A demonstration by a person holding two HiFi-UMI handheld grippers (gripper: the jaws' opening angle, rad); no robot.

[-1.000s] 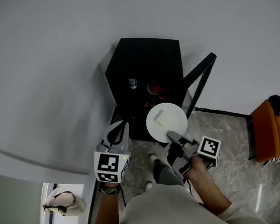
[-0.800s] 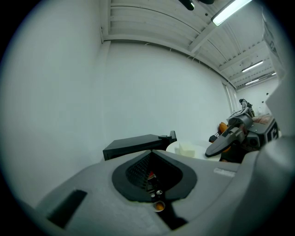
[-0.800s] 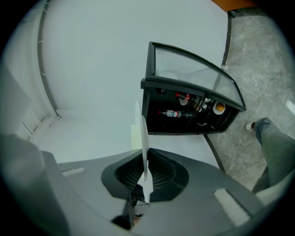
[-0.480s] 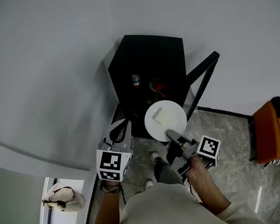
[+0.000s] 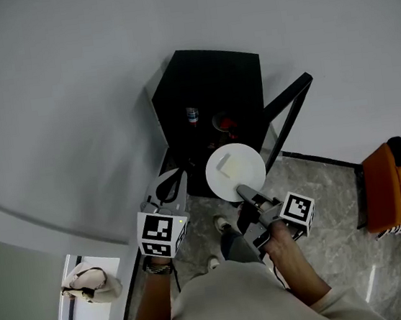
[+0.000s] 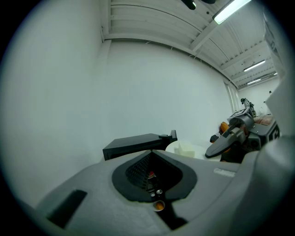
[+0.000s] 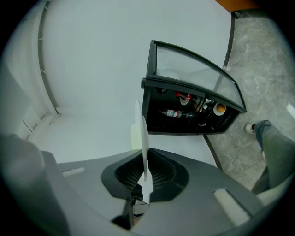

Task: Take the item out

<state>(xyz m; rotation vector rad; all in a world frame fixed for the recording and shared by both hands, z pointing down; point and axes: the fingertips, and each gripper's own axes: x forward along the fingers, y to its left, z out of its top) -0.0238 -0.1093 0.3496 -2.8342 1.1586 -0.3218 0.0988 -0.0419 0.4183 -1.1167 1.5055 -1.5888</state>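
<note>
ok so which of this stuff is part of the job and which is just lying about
In the job:
- white plate with pale block on it, pinched in right claw
- black cabinet, glass door open

Just there:
- bottle inside the cabinet
- orange seat
- left claw, shut, empty

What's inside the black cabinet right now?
In the black cabinet: a bottle, a red-topped item and a cup with orange contents. Deeper parts are too dark to read, and in the head view the white plate covers its lower front.
</note>
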